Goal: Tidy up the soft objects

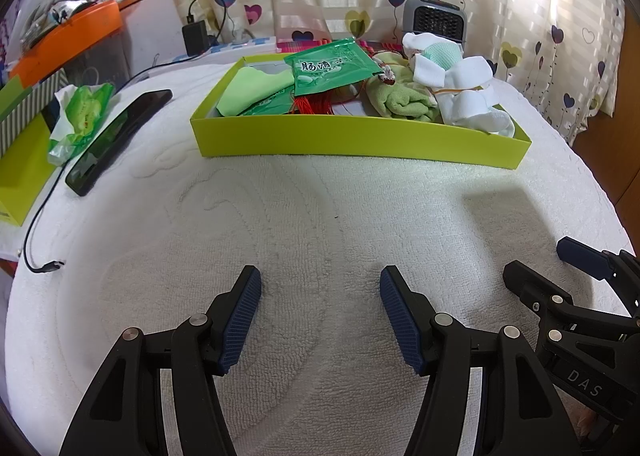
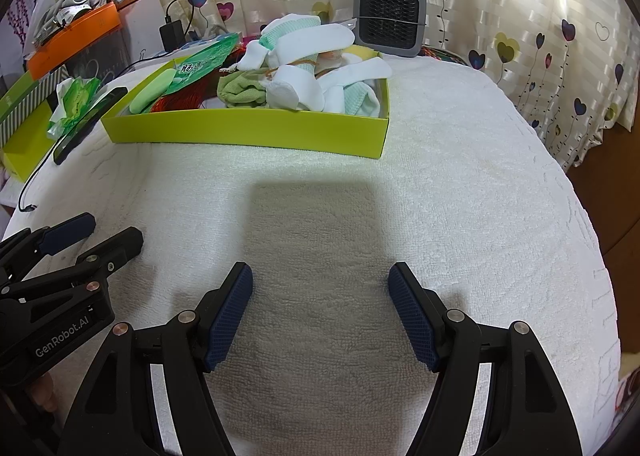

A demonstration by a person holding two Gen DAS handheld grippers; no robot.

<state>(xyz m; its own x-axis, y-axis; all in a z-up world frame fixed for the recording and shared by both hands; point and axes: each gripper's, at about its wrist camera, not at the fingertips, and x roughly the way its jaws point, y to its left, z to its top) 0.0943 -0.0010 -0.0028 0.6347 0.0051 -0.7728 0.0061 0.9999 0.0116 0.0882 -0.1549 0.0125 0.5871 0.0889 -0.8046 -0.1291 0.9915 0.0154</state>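
A shallow lime-green box [image 1: 352, 137] [image 2: 248, 129] stands on the white towel at the far side. It holds white socks [image 1: 468, 89] [image 2: 304, 55], a light green cloth [image 1: 400, 101] [image 2: 240, 91], a pale green folded cloth [image 1: 252, 89], a green packet [image 1: 328, 67] [image 2: 200, 67] and red string [image 1: 316, 105]. My left gripper [image 1: 320, 288] is open and empty, low over the towel in front of the box. My right gripper [image 2: 320, 288] is open and empty beside it, and also shows at the left wrist view's right edge [image 1: 536, 262].
A black phone [image 1: 116, 139] [image 2: 88, 119], a green tissue pack [image 1: 80, 115] [image 2: 76, 103] and a loose cable [image 1: 40, 232] lie left of the box. A grey heater [image 1: 434, 21] [image 2: 388, 21] stands behind it. An orange tray [image 1: 68, 35] and a green carton [image 1: 20, 159] are far left.
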